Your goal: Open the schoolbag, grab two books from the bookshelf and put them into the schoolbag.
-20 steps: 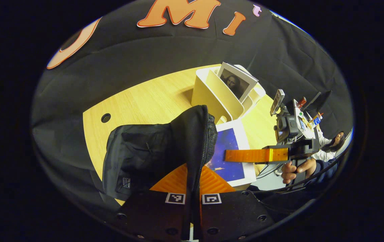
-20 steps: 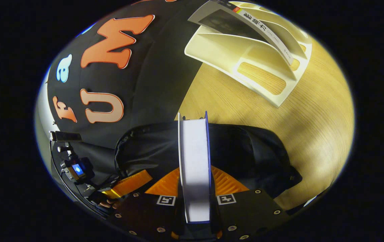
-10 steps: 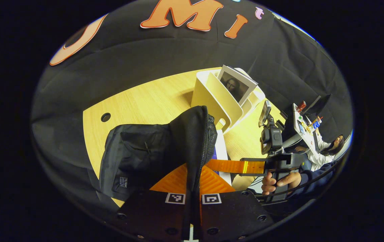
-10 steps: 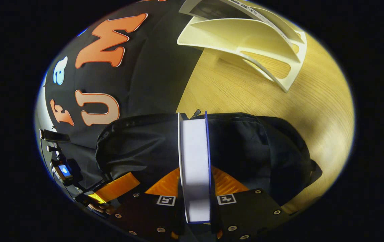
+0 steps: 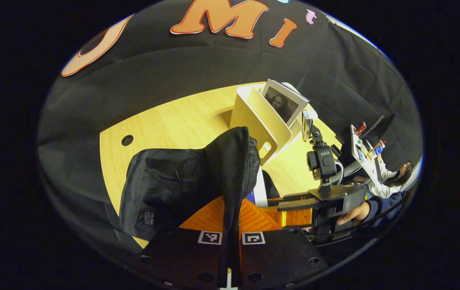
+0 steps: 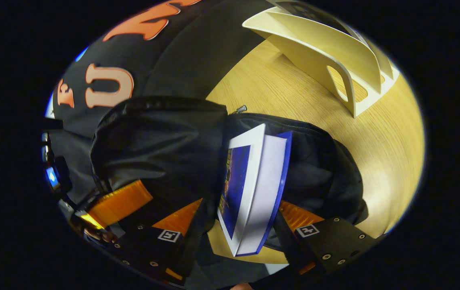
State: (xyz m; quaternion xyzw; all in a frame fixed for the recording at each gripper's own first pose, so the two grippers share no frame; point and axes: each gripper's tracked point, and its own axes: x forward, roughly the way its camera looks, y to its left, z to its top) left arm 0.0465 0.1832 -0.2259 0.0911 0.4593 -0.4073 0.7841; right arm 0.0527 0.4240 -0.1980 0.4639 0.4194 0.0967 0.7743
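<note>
My left gripper (image 5: 231,219) is shut on the raised zipper edge of the black schoolbag (image 5: 165,181), holding its mouth up. In the right gripper view a blue-covered book (image 6: 254,193) leans tilted in the open mouth of the schoolbag (image 6: 153,141). My right gripper (image 6: 242,211) stands open with its fingers spread on either side of the book, apart from it. The left gripper view has the right gripper (image 5: 294,209) low beside the bag, a sliver of the book (image 5: 258,189) behind the flap. The cream bookshelf (image 5: 258,117) holds a portrait-covered book (image 5: 284,102).
The wooden table (image 5: 165,121) has a cable hole (image 5: 127,140) at its left. The bookshelf (image 6: 334,52) stands beyond the bag on the table (image 6: 278,92). A hand (image 5: 354,211) holds the right gripper. A person (image 5: 390,177) sits at a desk far right.
My right gripper moved down to the bag's mouth and opened. The blue book, held upright between its fingers before, now tilts loose into the bag. The left gripper kept its hold.
</note>
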